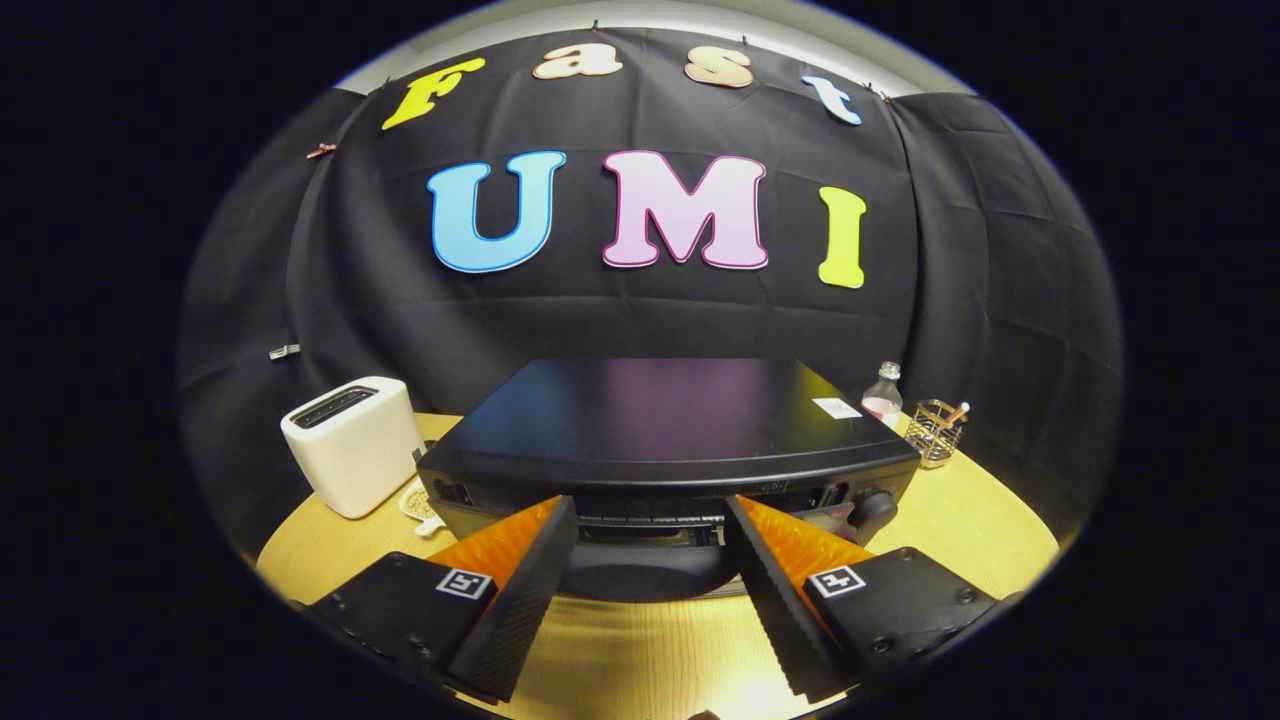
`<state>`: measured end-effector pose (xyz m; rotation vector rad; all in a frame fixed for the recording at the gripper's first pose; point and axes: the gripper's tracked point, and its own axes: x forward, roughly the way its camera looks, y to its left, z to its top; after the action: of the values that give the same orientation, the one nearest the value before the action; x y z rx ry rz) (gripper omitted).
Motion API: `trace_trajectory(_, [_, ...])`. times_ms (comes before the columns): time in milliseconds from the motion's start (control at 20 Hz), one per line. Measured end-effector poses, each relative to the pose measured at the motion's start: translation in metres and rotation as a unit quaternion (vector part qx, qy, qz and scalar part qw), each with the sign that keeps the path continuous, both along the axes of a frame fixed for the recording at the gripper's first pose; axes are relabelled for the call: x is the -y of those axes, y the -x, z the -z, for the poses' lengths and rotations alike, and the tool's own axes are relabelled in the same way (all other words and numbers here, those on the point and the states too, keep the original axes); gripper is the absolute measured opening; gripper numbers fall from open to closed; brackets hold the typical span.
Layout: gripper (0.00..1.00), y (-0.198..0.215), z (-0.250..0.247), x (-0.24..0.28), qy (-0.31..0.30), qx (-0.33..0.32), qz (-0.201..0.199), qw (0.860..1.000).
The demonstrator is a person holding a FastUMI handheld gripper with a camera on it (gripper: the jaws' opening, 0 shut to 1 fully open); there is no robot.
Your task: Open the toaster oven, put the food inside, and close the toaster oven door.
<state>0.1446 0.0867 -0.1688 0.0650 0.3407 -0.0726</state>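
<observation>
Gripper spread wide, holding nothing, fingers either side of the black toaster oven's front w/ the door handle in the gap between them. Oven sits mid-table on a light wood table, door looks shut. White toaster to the left; clear bottle & wire cup at far right

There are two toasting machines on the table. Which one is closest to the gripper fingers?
The black toaster oven, just ahead of the open hand-held gripper. The white toaster stands off beside it.
</observation>
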Motion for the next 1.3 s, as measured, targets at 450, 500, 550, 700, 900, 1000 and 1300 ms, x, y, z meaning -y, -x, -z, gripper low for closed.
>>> trace_trajectory(450, [0.97,0.051,0.022,-0.004,0.002,-0.014,-0.007,1.0])
trace_trajectory(500, [0.97,0.058,0.025,-0.005,0.003,-0.018,-0.009,1.0])
trace_trajectory(550, [0.97,0.064,0.029,-0.006,0.005,-0.02,-0.012,1.0])
trace_trajectory(700, [0.97,0.081,0.044,-0.008,0.01,-0.033,-0.02,0.999])
trace_trajectory(900, [0.97,0.11,0.083,-0.013,0.018,-0.085,-0.037,0.996])
trace_trajectory(1000, [0.98,0.123,0.107,-0.017,0.018,-0.123,-0.058,0.991])
trace_trajectory(1300, [0.99,0.134,0.094,-0.002,0.022,-0.123,-0.079,0.989])
